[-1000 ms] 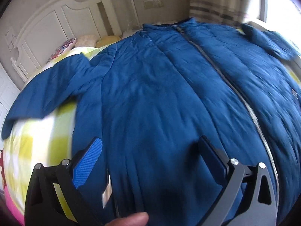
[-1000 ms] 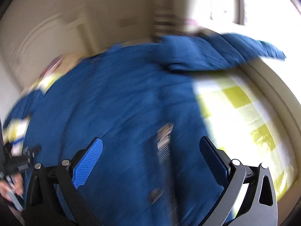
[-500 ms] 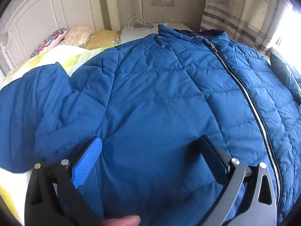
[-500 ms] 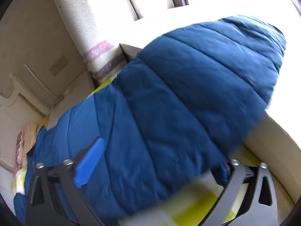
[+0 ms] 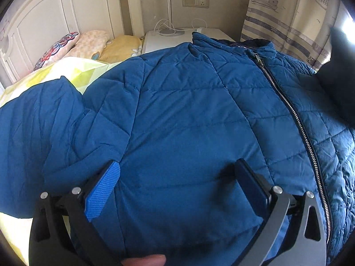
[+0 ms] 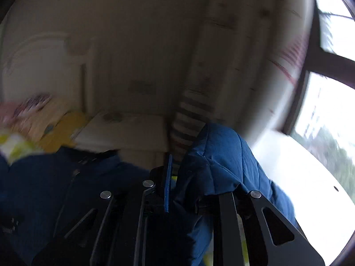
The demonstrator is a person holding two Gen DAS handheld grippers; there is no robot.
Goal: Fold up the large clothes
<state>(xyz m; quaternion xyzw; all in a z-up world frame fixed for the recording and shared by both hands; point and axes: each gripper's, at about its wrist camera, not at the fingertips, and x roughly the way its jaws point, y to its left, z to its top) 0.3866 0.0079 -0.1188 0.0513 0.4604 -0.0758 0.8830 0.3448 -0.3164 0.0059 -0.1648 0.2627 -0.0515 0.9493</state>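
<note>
L gripper (image 5: 177, 177) hangs over the chest of the blue padded jacket (image 5: 188, 122), jaws spread wide, nothing between the pads, not pinching the fabric. A fingertip (image 5: 144, 260) shows at the bottom edge of the L wrist view.

R gripper (image 6: 175, 184): jaws have just been closing and now sit clamped on a bunched fold of the jacket's sleeve (image 6: 221, 155), which stands up above the fingers. R wrist view is blurred, so finer detail can't be told.

Jacket lies front-up across the bed, zipped, silver zipper (image 5: 297, 119) running from collar down to the R side of the L wrist view. Its other sleeve (image 5: 37, 122) lies spread out to the L, flat on the yellow-and-white check bedsheet (image 5: 73, 71).

Beyond the jacket: pillows at the head of the bed, one floral (image 5: 57, 48), one pale check (image 5: 91, 42), one yellow (image 5: 124, 46), against a white panelled headboard (image 5: 55, 15). Beside them a white nightstand (image 5: 164, 38) w/ white cables on top and a pole rising from it. Wall above has a switch and socket plate (image 5: 196, 1). To the R, a curtain (image 5: 292, 17) w/ grey stripes and boat print. R wrist view shows a bright window (image 6: 328, 102) w/ dark frame and a pale sill below it.
</note>
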